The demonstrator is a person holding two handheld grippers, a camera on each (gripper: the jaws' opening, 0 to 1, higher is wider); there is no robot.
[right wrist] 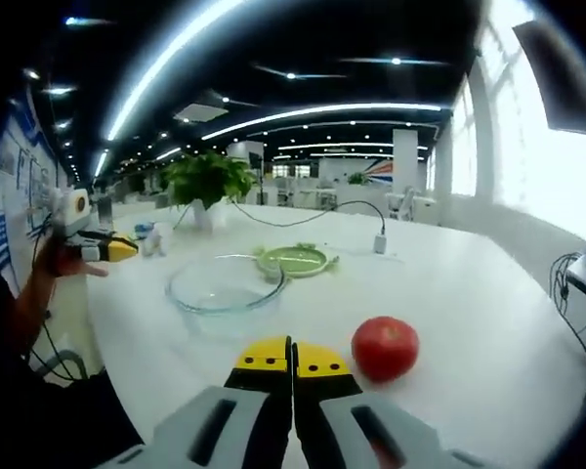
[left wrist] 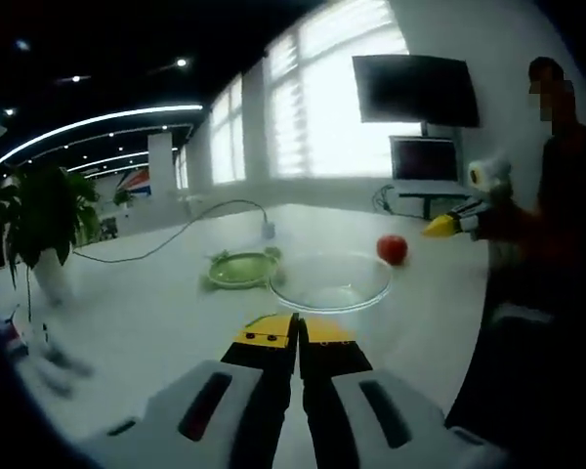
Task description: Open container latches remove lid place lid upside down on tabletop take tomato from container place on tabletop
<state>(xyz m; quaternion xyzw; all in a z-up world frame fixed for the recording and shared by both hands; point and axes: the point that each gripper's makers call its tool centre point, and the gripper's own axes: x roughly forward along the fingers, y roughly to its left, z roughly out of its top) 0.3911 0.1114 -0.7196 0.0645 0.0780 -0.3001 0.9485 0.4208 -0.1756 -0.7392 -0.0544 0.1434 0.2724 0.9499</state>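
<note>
Looked close to finished, judging by the layout: tomato (right wrist: 385,348) sat on the white surface (right wrist: 488,293), out of the glass bowl (right wrist: 225,283), just beside the right gripper (right wrist: 292,354) and a little ahead of its tips; lay clear of the bowl's rim, apparently untouched by anything. Showed the green lid (right wrist: 294,260) flat on the surface just behind the bowl, touching or nearly touching its far edge; could not tell from here whether upside down. Showed the same trio in the left gripper view: bowl (left wrist: 330,281) ahead of the left gripper (left wrist: 297,330), lid (left wrist: 241,269) to its left, tomato (left wrist: 392,248) beyond its right rim.

Had both pairs of jaws pressed together, yellow tips meeting, nothing between them.

Judged the step in hand as the let-go and retreat; best done by backing the right gripper straight off along its own line, low and slow, without brushing the round tomato, since a nudge could send it rolling across the smooth surface; worth a pause to confirm it sat settled. Also noted a potted plant (right wrist: 207,182) and a trailing cable (right wrist: 352,210) farther back, well apart from the work.
</note>
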